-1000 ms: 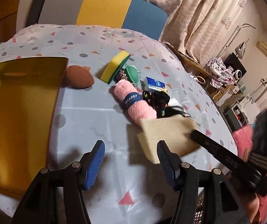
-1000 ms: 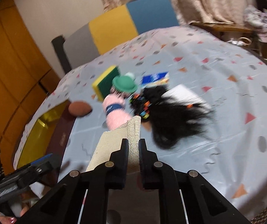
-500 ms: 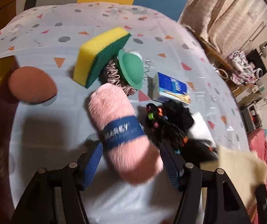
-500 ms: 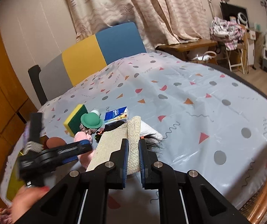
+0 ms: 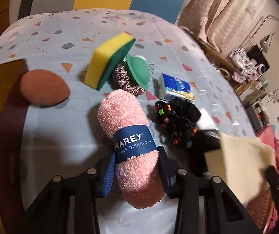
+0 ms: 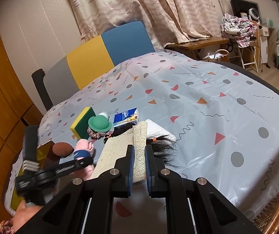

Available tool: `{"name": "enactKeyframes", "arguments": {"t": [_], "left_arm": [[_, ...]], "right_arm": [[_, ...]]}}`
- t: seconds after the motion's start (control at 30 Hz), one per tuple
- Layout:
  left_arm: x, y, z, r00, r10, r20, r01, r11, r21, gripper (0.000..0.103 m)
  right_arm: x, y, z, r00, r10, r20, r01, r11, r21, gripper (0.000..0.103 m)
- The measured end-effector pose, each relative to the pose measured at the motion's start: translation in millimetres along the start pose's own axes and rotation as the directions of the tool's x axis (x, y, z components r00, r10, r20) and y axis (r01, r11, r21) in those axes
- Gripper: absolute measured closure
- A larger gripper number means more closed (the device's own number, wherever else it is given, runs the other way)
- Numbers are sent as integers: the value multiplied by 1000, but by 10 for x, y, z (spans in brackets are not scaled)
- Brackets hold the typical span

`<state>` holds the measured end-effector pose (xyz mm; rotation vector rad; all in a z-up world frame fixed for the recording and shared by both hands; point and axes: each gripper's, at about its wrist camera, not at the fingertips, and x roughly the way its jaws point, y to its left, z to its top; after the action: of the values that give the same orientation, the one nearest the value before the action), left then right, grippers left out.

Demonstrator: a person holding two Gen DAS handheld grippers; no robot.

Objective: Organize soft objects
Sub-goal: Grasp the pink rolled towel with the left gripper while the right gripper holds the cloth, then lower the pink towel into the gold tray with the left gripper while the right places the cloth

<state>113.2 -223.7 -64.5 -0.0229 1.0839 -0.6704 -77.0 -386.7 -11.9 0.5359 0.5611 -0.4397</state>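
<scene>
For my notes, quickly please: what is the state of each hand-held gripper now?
Left hand-held gripper: has just been closing, pads now against the pink dishcloth roll.
Right hand-held gripper: shut on the beige cloth.

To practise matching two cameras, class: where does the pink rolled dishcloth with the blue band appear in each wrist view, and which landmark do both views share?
Left wrist view: the pink rolled dishcloth fills the lower centre, its near end between the left gripper fingers.
Right wrist view: the dishcloth is small at lower left, partly hidden by the left gripper.
Shared landmark: the yellow-and-green sponge just beyond it.
</scene>
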Motion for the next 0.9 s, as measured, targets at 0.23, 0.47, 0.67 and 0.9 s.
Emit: {"name": "enactKeyframes", "arguments": {"t": [0.23, 0.47, 0.67, 0.9], "left_arm": [[-521, 132, -218, 995, -75, 59, 74, 997, 14, 63], [-1096, 460, -255, 987, -93, 131, 93, 996, 5, 62], [-1388, 1019, -112, 986, -8, 168, 15, 999, -41, 62], [-1428, 1834, 52, 987, 81, 142, -59, 987, -148, 62]], "right_arm": [[-1, 136, -50, 1000, 10, -12, -10, 1000, -14, 92], [-37, 348, -103, 999, 38, -13, -39, 998, -48, 92], [-72, 658, -128, 996, 87, -11, -88, 994, -71, 92], [-113, 1110, -116, 988, 151, -11, -151, 982, -115, 92]]}}
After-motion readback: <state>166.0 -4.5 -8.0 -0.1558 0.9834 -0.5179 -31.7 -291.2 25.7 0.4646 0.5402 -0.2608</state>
